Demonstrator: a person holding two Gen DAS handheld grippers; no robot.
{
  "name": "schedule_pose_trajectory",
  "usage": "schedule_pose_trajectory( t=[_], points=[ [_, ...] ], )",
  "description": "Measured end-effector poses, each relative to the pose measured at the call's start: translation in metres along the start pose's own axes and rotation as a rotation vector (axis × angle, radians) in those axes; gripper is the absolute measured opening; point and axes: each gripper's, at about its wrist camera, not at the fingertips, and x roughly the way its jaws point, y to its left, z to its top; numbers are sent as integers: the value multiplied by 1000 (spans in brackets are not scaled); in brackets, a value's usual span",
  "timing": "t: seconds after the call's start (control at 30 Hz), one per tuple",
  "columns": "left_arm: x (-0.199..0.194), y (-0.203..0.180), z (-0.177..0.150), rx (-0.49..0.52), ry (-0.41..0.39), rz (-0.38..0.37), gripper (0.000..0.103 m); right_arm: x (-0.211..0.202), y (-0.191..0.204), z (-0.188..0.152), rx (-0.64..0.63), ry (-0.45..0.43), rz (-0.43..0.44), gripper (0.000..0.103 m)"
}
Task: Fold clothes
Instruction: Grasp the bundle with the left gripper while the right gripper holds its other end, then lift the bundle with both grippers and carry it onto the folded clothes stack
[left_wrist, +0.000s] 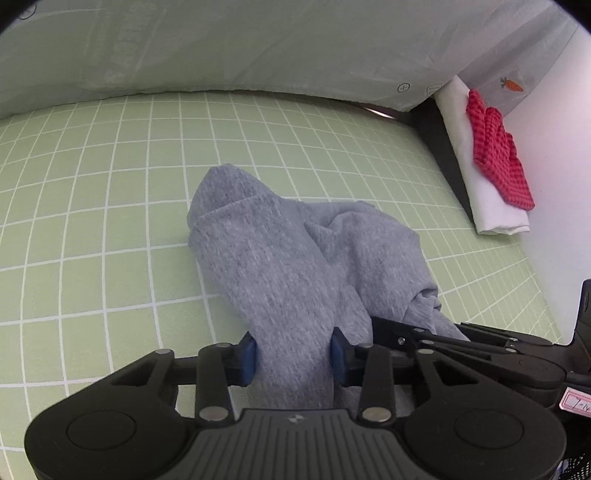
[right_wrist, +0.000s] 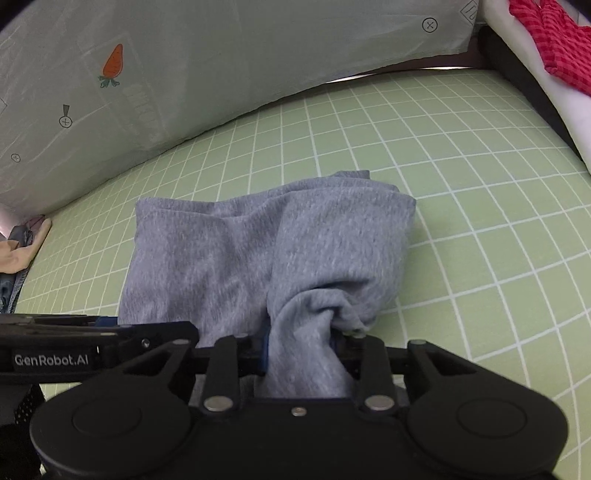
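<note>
A grey knit garment (left_wrist: 280, 258) lies bunched on a green grid mat (left_wrist: 92, 184). In the left wrist view my left gripper (left_wrist: 293, 356) is shut on a thick fold of it at its near end, a blue pad pressing each side. In the right wrist view the same grey garment (right_wrist: 258, 251) spreads away from me, and my right gripper (right_wrist: 301, 345) is shut on a twisted bunch of its near edge. The two grippers sit side by side; the right gripper's fingers (left_wrist: 391, 328) show just right of the left one.
A pale sheet with a carrot print (right_wrist: 221, 55) rises along the mat's far side. At the right edge a red checked cloth (left_wrist: 495, 147) lies on a folded white cloth (left_wrist: 495, 210). More clothes (right_wrist: 14, 254) lie off the mat's left edge.
</note>
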Motion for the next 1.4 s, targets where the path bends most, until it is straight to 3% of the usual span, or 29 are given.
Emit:
schedule_pose_trajectory(
  t=[0.3, 0.5, 0.83, 0.93, 1.1, 1.4],
  points=[
    [-47, 3, -32, 1, -84, -11, 32, -39, 37, -15, -117, -55, 30, 24],
    [-72, 15, -57, -48, -125, -8, 32, -56, 43, -32, -89, -49, 47, 23],
    [-88, -1, -90, -24, -126, 19, 30, -85, 63, -79, -146, -63, 21, 22],
    [-89, -13, -91, -17, -136, 40, 30, -85, 51, -80, -104, -71, 54, 21],
    [-67, -62, -78, -13, -159, 56, 30, -91, 26, -73, -173, -109, 71, 21],
    [13, -201, -36, -51, -162, -51, 29, -133, -115, -29, -163, -154, 31, 20]
  ],
)
